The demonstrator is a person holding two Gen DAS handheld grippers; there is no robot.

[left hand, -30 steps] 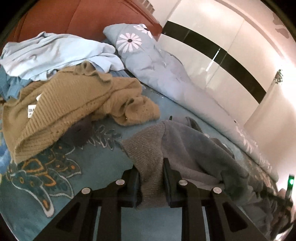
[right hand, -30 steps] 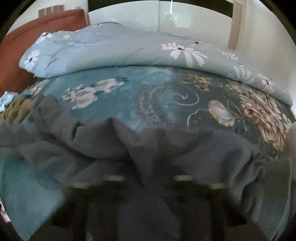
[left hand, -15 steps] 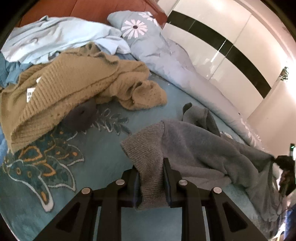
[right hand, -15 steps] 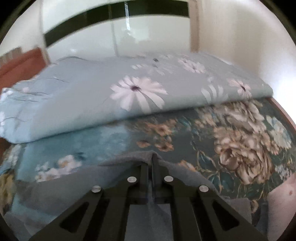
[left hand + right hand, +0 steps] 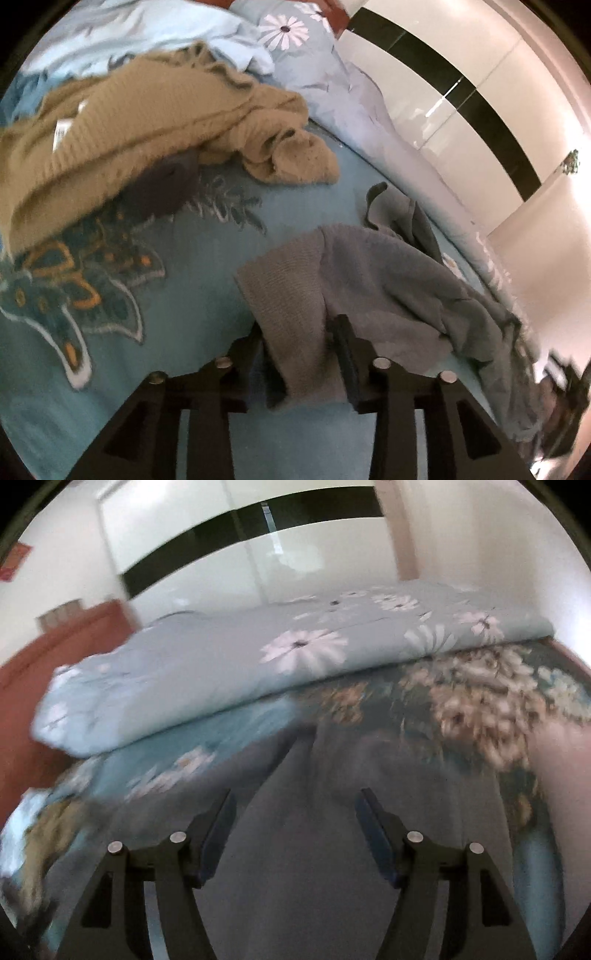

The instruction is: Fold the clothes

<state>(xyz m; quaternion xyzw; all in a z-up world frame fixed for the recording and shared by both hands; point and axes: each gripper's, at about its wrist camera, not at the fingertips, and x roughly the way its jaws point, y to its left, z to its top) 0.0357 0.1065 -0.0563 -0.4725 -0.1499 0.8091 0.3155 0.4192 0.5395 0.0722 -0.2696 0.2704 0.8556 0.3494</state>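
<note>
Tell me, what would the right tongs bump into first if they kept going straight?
Probably the grey sweater, lying right ahead of the open right tongs. Beyond it come the bedsheet and duvet. The blur hides the depth.

on the teal floral bed lie a tan sweater, a grey garment, a pale-blue cloth and a rolled daisy-print duvet.
</note>
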